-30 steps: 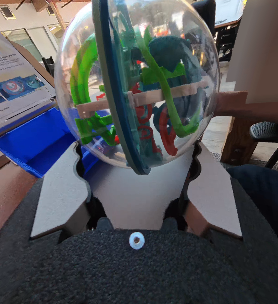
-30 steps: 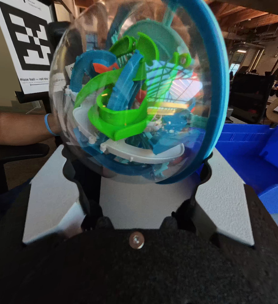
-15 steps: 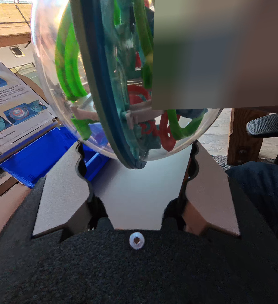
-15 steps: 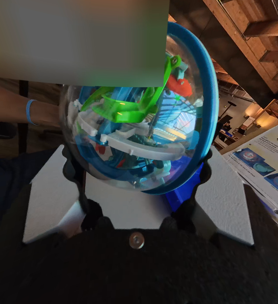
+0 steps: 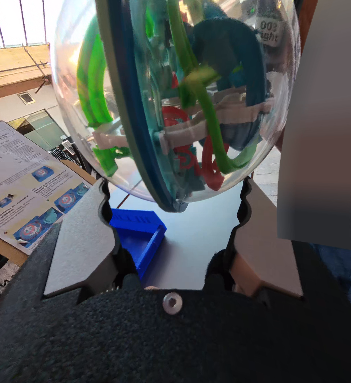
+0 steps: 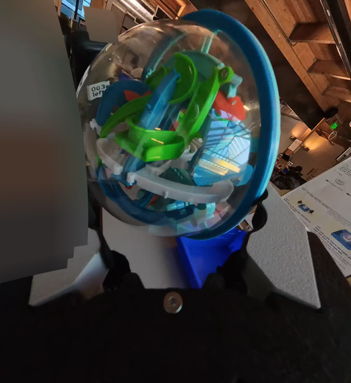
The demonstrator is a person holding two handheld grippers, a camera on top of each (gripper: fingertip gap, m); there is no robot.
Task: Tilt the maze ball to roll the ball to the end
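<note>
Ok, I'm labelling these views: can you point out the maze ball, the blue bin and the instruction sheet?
maze ball (image 6: 170, 134): right wrist view, on the clear shell.
blue bin (image 5: 141, 234): left wrist view, on its inner floor.
instruction sheet (image 5: 25, 186): left wrist view, on the printed page.

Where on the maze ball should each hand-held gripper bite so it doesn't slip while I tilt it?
Grip the clear domes of the maze ball, one hand-held gripper from each opposite side, fingers straddling the widest part. The raised blue equator ring stands almost upright, so seat a finger against it as a stop. The smooth sphere probably slips otherwise.
</note>
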